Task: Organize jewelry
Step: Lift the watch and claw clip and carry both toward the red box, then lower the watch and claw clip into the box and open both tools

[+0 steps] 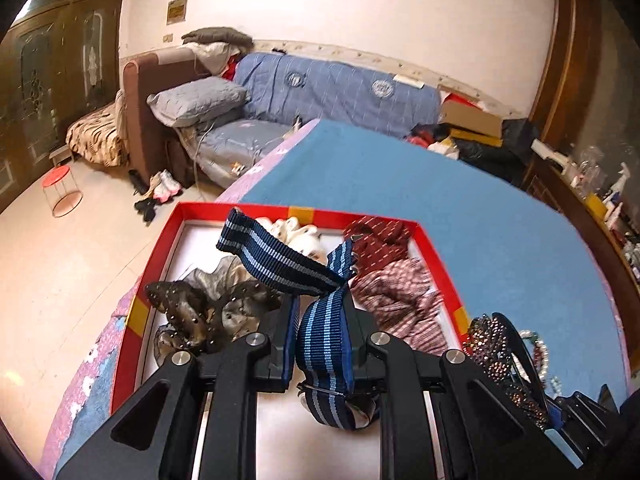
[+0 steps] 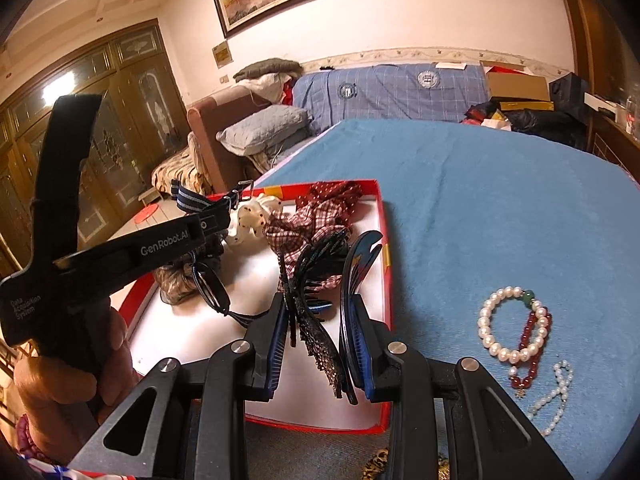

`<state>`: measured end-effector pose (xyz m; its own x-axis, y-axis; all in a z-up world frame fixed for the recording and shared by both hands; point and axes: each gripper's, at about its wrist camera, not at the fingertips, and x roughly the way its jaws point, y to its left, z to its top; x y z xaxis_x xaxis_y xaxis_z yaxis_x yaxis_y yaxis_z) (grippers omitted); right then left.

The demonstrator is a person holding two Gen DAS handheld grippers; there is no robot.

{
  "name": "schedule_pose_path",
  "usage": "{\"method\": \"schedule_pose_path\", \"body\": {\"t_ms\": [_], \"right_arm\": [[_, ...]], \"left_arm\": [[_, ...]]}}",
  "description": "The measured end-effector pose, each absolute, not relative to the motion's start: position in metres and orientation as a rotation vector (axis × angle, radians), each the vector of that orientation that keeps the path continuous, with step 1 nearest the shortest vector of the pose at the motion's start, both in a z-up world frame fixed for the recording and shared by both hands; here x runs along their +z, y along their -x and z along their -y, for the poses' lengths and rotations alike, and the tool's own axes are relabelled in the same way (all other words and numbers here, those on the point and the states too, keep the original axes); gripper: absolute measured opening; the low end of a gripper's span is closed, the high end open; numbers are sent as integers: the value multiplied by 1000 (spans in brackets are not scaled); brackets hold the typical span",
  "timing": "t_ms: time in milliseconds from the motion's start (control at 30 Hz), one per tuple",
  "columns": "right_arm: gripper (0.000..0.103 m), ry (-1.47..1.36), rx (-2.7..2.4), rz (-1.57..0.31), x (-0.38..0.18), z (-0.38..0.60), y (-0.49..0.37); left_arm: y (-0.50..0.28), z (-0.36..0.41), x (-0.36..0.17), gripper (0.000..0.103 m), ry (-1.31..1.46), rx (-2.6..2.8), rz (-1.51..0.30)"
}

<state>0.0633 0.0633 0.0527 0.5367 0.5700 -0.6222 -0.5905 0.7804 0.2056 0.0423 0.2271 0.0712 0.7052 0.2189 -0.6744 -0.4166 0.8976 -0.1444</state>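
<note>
The left claw (image 1: 320, 344) is clamped on a blue striped strap (image 1: 280, 256) over the red box (image 1: 248, 209), which sits at the bed's (image 2: 500, 200) left edge, while the right claw (image 2: 316, 344) pinches a black beaded hair clip (image 2: 316, 332) above the box's right side. Both loads dangle loosely — the strap's free end could snag the scrunchies (image 1: 396, 280) already inside and drag them out. The bracelets (image 2: 516, 324) lie on the bed beside the box, easily swept off by a careless claw.

Woven striped strap (image 1: 280, 256), fuzzy blanket (image 1: 460, 208)
</note>
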Motion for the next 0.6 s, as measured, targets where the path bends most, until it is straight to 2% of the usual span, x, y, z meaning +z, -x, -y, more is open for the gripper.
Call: {"method": "schedule_pose_path", "body": {"t_ms": [600], "right_arm": [[33,52,676,-834,28,-80,-88]], "left_arm": [[-52,-235,57,17,315,394,-772]]}}
